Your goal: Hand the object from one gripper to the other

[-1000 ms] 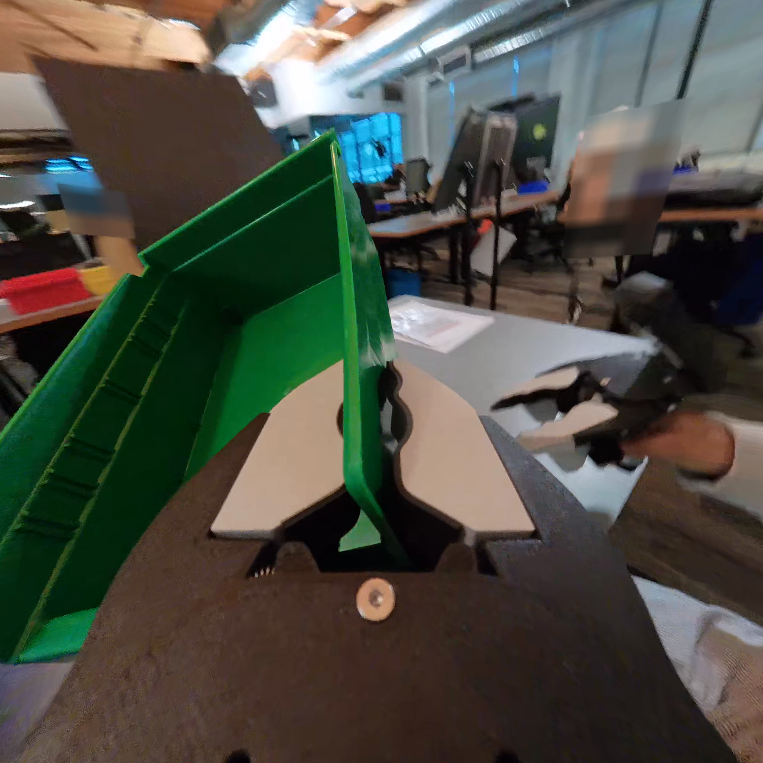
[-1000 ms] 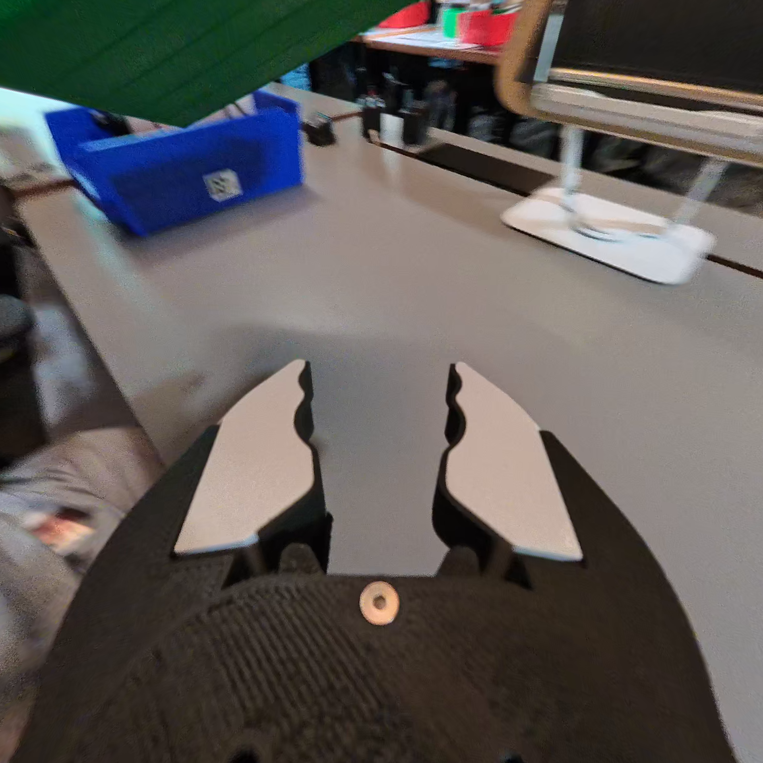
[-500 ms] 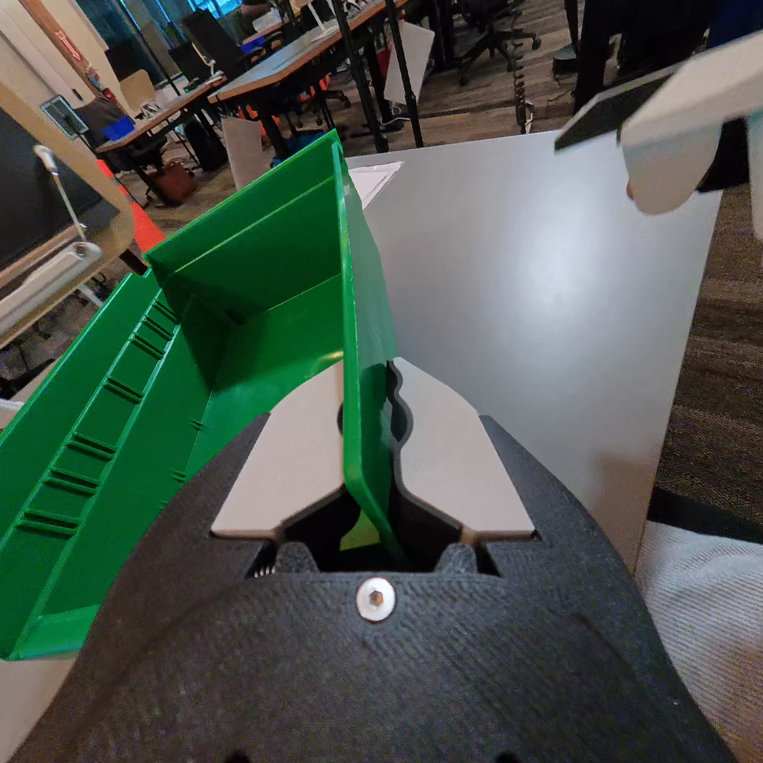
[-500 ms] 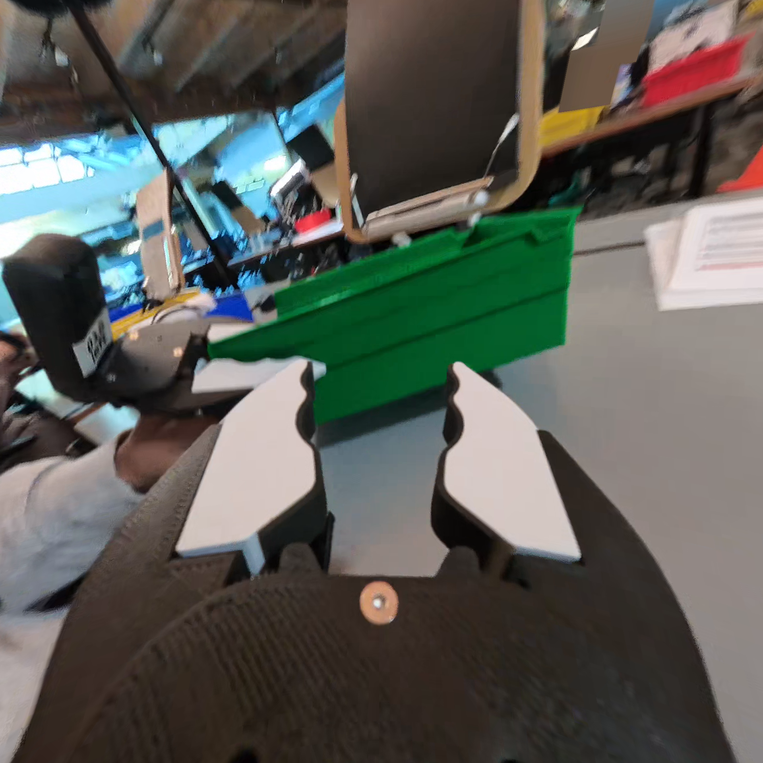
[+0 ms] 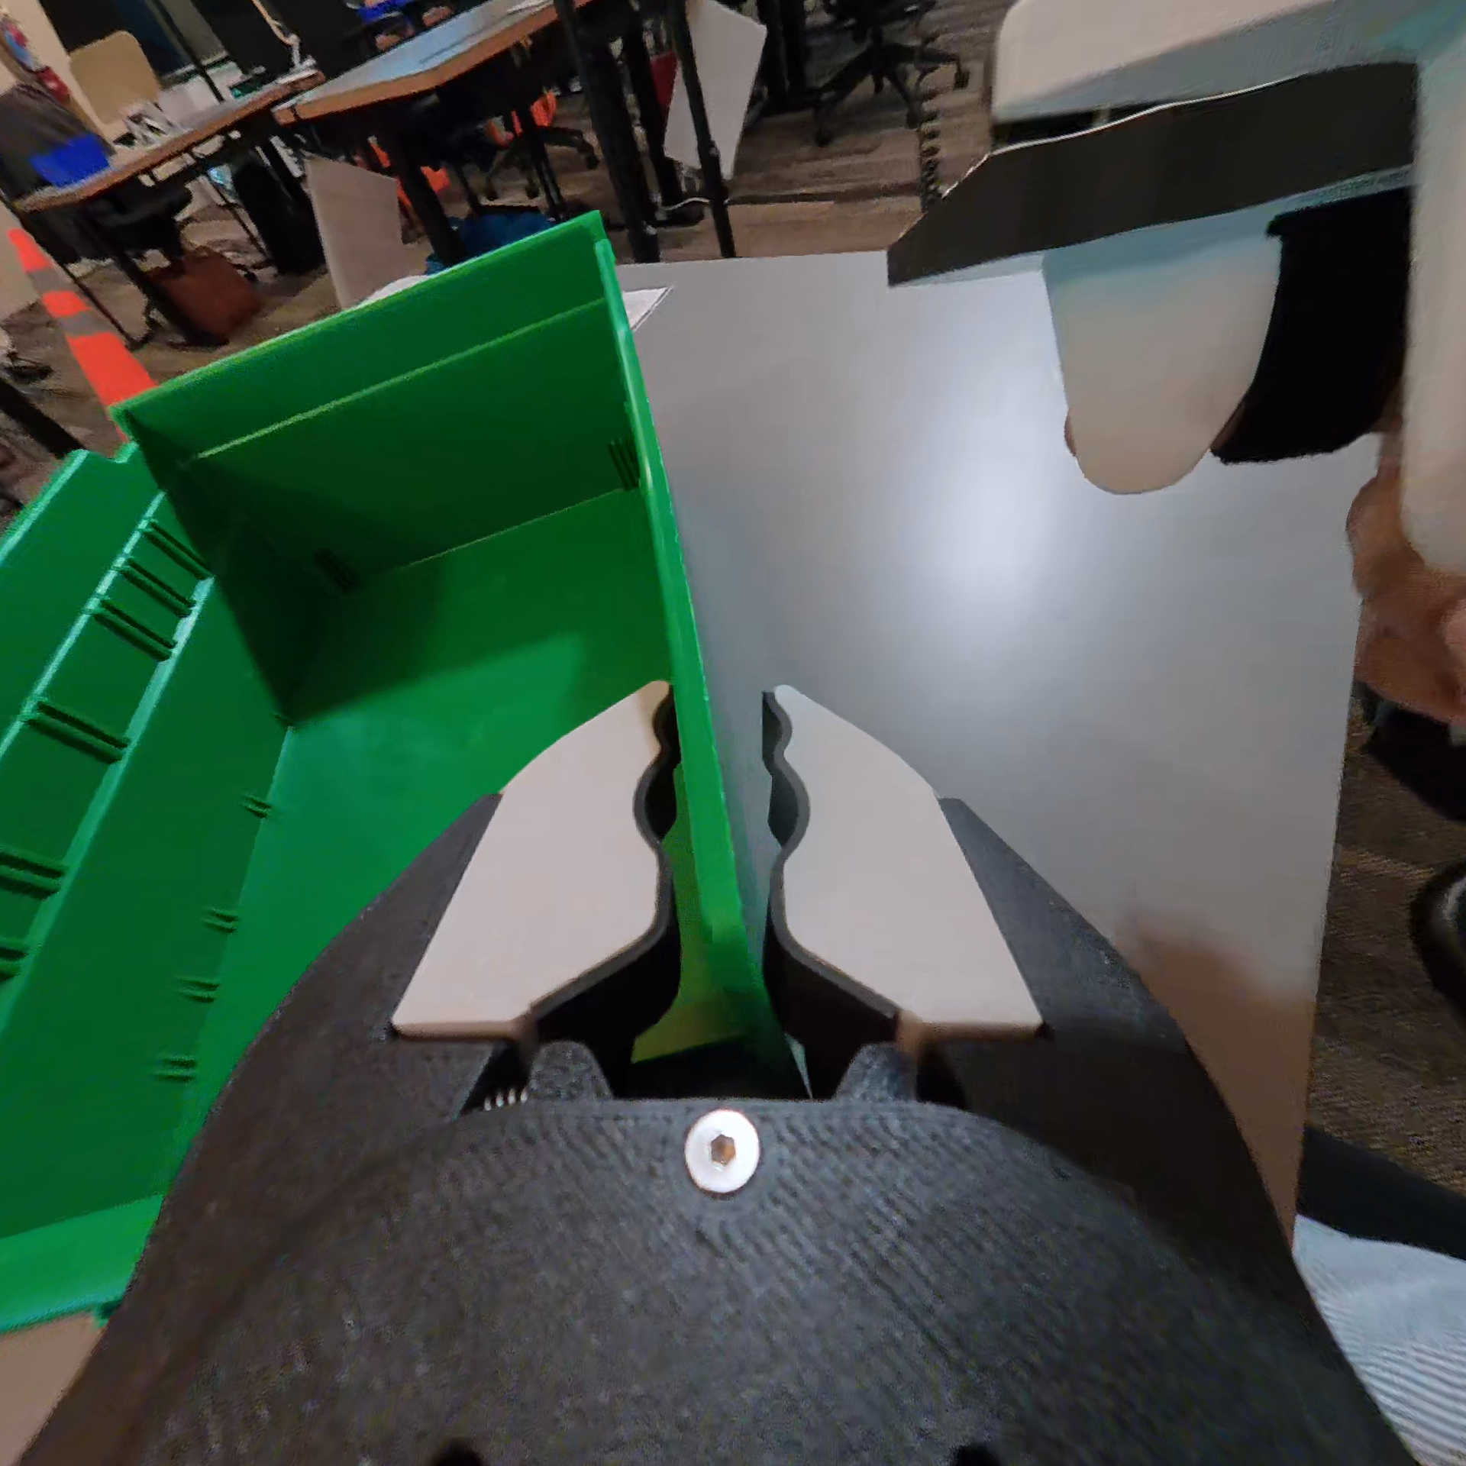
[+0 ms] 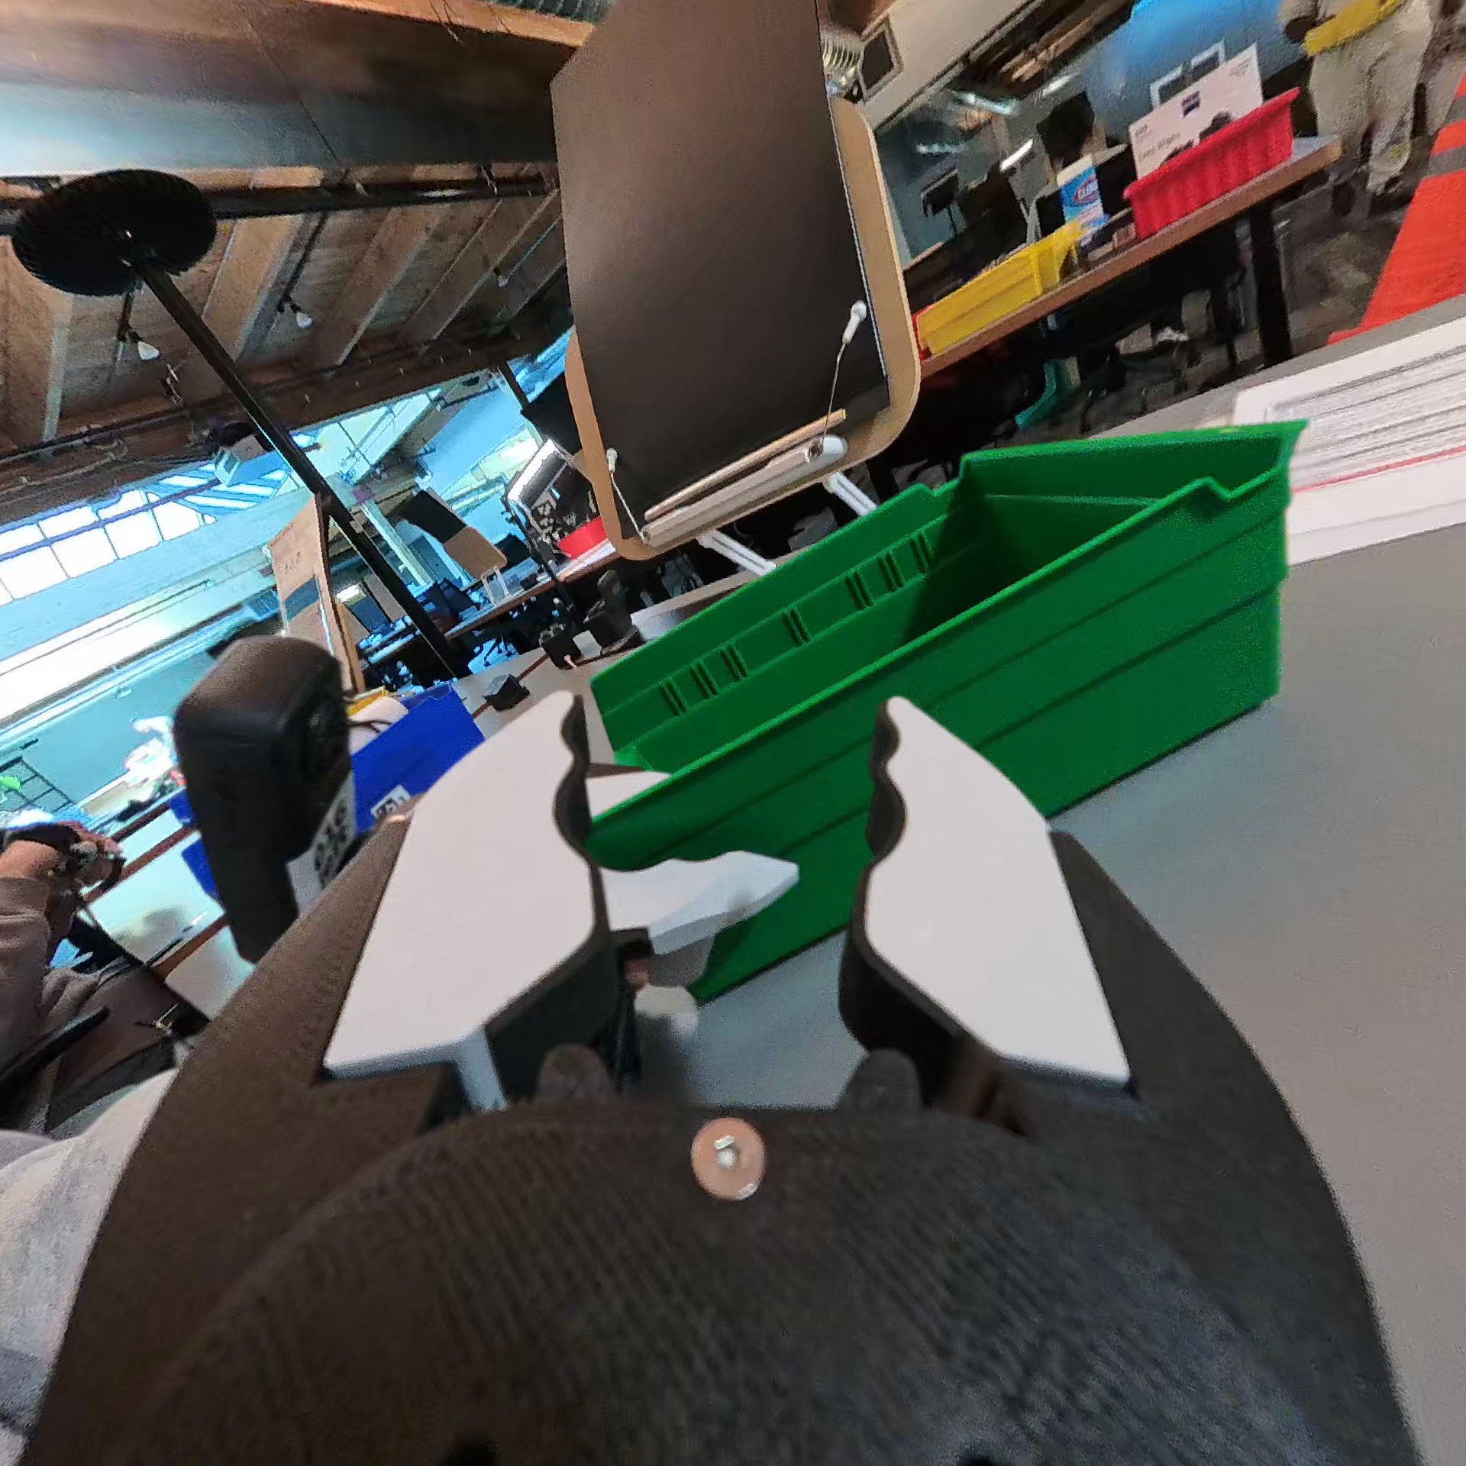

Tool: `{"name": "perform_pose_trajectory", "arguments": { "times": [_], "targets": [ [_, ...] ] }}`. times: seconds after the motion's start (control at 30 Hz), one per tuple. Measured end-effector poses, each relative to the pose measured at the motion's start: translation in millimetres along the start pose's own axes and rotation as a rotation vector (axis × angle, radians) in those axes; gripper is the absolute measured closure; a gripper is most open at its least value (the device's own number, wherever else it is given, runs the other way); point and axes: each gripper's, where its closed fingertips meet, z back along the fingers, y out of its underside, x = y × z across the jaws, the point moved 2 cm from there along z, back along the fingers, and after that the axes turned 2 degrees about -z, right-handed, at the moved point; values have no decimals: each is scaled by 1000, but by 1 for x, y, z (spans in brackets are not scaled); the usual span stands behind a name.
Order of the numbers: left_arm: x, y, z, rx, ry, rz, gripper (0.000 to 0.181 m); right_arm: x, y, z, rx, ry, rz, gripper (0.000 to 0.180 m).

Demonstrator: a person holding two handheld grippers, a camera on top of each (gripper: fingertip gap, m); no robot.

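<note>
A green plastic bin [image 5: 436, 595] stands on the grey table [image 5: 992, 555]; it also shows in the right wrist view [image 6: 1071, 674]. My left gripper [image 5: 718, 698] straddles the bin's right side wall near one end. Its jaws stand slightly apart, with a gap between the wall and the right finger. In the right wrist view the left gripper's fingers [image 6: 698, 880] show at the bin's near end. My right gripper [image 6: 726, 714] is open and empty, facing the bin from the side. One of its fingers [image 5: 1126, 381] hangs over the table at the upper right of the left wrist view.
A dark board on a stand [image 6: 714, 238] rises behind the bin. A blue bin [image 6: 412, 754] sits at the far left and a stack of paper [image 6: 1388, 428] beyond the green bin. The table's edge [image 5: 1325, 873] runs on the right. A hand [image 5: 1412, 619] holds the right gripper. One gripper's finger ends stand about 9 cm off the other's.
My left gripper, shut on the bin wall before, now has its jaws apart around it. The bin has come down to the table. My right gripper has swung round and moved closer.
</note>
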Motion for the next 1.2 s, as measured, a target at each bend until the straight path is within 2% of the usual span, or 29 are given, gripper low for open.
{"name": "perform_pose_trajectory", "arguments": {
  "times": [0.03, 0.1, 0.13, 0.2, 0.27, 0.37, 0.4, 0.43, 0.5, 0.57, 0.63, 0.7, 0.73, 0.83, 0.9, 1.0, 1.2],
  "targets": [
    [-3, -2, -4, -2, 21, 17, 159, 1, -3, 2, -21, 6, 18, 110],
    [-13, -6, -10, -2, 112, 63, 148, -1, -5, 6, -27, 47, 81, 110],
    [-21, -9, -12, -14, 188, 98, 135, -3, -3, 8, -14, 74, 110, 109],
    [-41, -17, -5, -41, 378, 195, 97, -10, 3, 12, 15, 128, 132, 109],
    [-45, -21, 16, -70, 465, 220, 82, -13, 9, 17, 35, 172, 115, 105],
    [-27, -21, 62, -149, 453, 151, 84, -8, 21, 24, 72, 203, 151, 96],
    [-14, -14, 74, -155, 399, 124, 85, 3, 26, 23, 84, 156, 185, 88],
    [1, -6, 85, -154, 330, 100, 89, 18, 31, 20, 92, 87, 224, 71],
    [35, 12, 103, -161, 182, 79, 97, 42, 40, 11, 101, 39, 306, 68],
    [69, 31, 115, -149, 45, 106, 108, 55, 51, -2, 126, 64, 404, 66],
    [94, 52, 123, -86, -39, 118, 131, 48, 60, -15, 169, 157, 466, 62],
    [111, 67, 130, -36, -76, 93, 151, 33, 72, -26, 241, 207, 427, 55],
    [119, 76, 133, 12, -101, 85, 156, 23, 79, -30, 291, 215, 374, 55],
    [134, 100, 142, 122, -168, 42, 160, 4, 95, -32, 400, 168, 145, 80],
    [138, 114, 147, 172, -186, 17, 160, 1, 92, -33, 387, 126, 17, 90],
    [139, 128, 154, 231, -191, 27, 159, -17, 77, -29, 342, 189, -4, 123],
    [136, 124, 166, 180, -157, 124, 159, -80, 32, -7, 213, 369, -23, 154]
  ]
}}
